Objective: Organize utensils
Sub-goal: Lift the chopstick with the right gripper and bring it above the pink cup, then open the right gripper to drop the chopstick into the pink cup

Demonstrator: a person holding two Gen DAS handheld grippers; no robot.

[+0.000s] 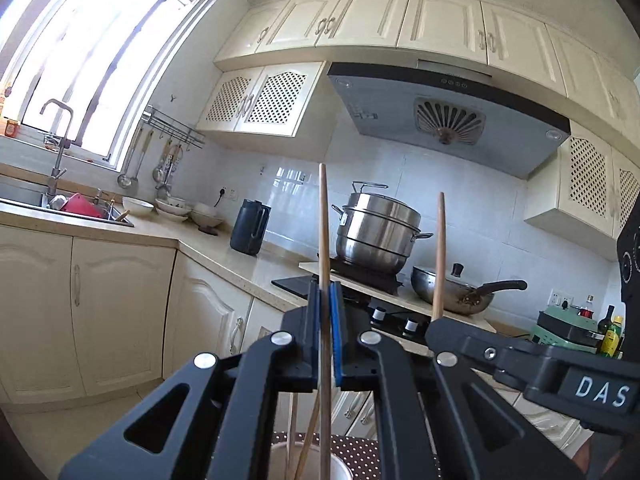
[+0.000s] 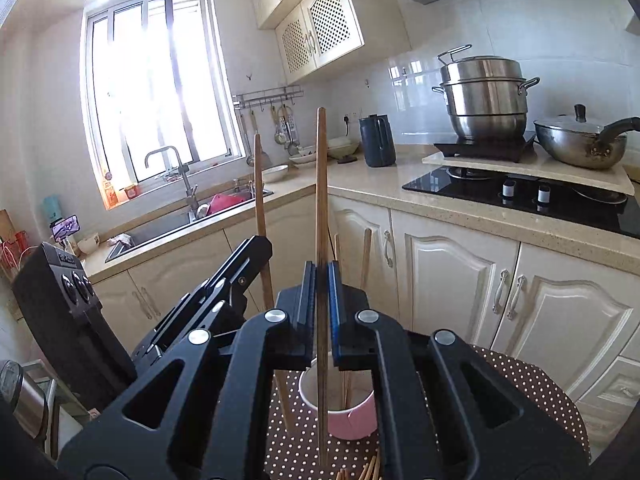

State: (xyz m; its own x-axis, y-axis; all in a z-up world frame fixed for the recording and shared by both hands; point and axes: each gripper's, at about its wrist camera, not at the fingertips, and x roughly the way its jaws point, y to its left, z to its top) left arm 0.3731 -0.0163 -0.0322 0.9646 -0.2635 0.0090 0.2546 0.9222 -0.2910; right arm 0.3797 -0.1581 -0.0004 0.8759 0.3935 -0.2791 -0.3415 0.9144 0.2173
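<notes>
Left gripper (image 1: 327, 292) held about level, fingers (image 1: 314, 312) clamped narrow on one wooden chopstick (image 1: 324, 224) standing upright between the blue pads. Right gripper (image 2: 321, 280) tipped slightly downward, fingers (image 2: 306, 300) likewise pinched tight on a second chopstick (image 2: 321, 184), also upright, its lower end hanging in front of the pink cup (image 2: 352, 416). Both grippers side by side, close but apart, each seen in the other's wrist view with its stick. Cup standing on the polka-dot table (image 2: 520, 380) just below the fingers, several more chopsticks leaning inside it, their tops rising behind the right fingers. A few loose chopstick ends (image 2: 370, 470) lying on the cloth at the near edge. Rounded table edge on the right, kitchen cabinets (image 2: 460, 280) close beyond it. Free air above and ahead of both sticks.
</notes>
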